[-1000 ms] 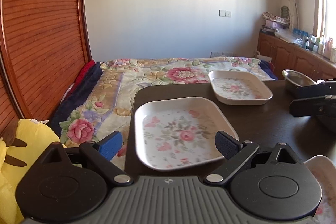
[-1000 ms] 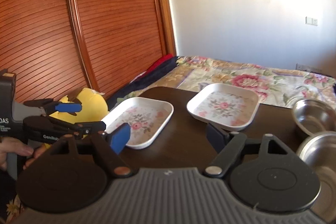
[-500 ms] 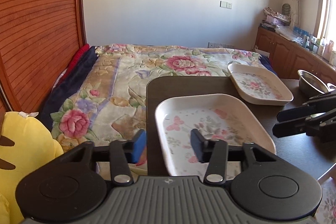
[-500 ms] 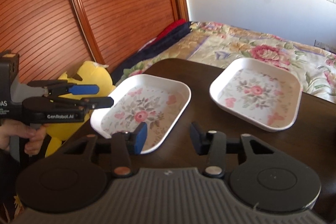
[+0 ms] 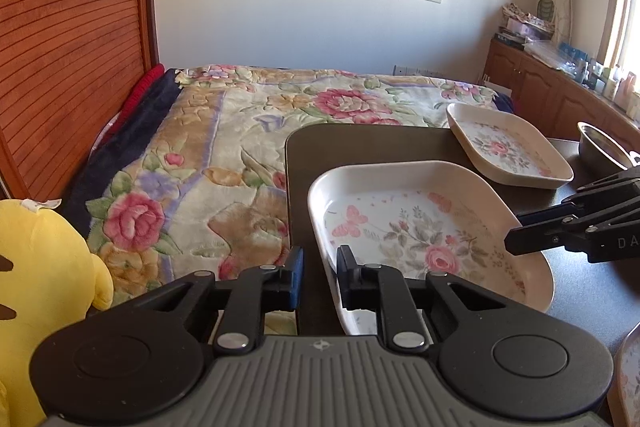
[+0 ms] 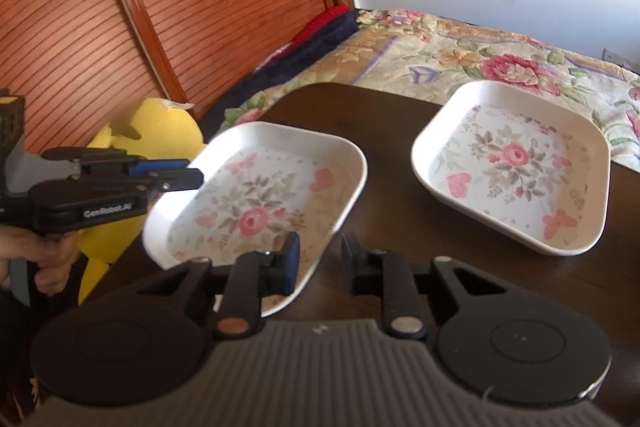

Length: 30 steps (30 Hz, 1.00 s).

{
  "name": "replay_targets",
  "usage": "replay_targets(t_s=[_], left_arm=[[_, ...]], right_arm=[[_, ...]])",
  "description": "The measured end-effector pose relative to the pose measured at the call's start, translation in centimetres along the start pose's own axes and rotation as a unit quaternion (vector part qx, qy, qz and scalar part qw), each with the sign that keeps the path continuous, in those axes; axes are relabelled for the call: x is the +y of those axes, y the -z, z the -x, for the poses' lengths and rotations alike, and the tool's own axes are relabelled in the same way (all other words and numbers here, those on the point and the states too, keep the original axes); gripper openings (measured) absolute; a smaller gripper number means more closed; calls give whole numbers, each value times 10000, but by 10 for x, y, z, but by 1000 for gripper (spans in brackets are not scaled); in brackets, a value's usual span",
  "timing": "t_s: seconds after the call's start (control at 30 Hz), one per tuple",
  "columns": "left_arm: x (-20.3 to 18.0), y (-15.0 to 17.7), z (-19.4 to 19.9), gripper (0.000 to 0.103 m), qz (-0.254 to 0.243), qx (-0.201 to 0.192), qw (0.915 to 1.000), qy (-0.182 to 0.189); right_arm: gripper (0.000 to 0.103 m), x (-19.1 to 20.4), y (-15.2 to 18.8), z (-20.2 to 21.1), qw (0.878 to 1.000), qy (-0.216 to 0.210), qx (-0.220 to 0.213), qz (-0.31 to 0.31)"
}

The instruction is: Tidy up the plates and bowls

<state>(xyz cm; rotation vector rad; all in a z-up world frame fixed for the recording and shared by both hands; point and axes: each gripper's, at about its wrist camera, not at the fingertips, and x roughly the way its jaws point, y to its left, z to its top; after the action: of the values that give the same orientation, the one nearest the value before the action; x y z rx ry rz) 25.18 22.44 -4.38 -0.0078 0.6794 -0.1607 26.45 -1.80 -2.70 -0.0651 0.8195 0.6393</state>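
Note:
A square white plate with a rose pattern (image 5: 420,227) (image 6: 260,199) lies near the left edge of the dark table (image 5: 360,147). My left gripper (image 5: 320,277) straddles the plate's left rim, one finger inside and one outside. Its jaws are closing, with a small gap still showing. From the right wrist view the left gripper (image 6: 192,177) reaches the plate from the left. My right gripper (image 6: 320,263) straddles the opposite rim at the near corner, jaws closing, dark table visible beside the rim. A second matching plate (image 5: 504,147) (image 6: 516,163) sits farther back.
A steel bowl (image 5: 600,147) stands at the table's right side, and another floral plate's edge (image 5: 628,379) shows at the bottom right. A yellow plush toy (image 5: 40,267) and a flowered bed (image 5: 240,131) lie beyond the table's left edge. A person's hand (image 6: 40,259) holds the left gripper.
Both grippers came in and down onto opposite rims of the near plate. Their jaws went from wide apart to narrow around the rim.

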Motion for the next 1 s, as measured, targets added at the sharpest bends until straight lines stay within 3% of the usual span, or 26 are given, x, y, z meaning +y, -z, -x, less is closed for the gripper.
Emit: replay_targets(t_s=[0.17,0.23,0.3,0.6,1.0], left_arm=[[-1,1,-1,19,-8,-8,10000,35],[-2,2,0,12,-23,-2,10000,88],[-4,3,1,12,-4,12,10000,58],[-12,3,12,11,168,3,9998,-41],[-47,-6,37,11,-77,-104,9999,57]], right_arm=[[22,-2,1,-5,10000,-39,72,-14],[21,-2,1,-7,9999,-42,95,7],[16,-1,1,-7,9999,-113,96,24],[15,-2,0,-1,9999,-142,31,-34],[13,-14,5,27,9999,-36,-88,-124]])
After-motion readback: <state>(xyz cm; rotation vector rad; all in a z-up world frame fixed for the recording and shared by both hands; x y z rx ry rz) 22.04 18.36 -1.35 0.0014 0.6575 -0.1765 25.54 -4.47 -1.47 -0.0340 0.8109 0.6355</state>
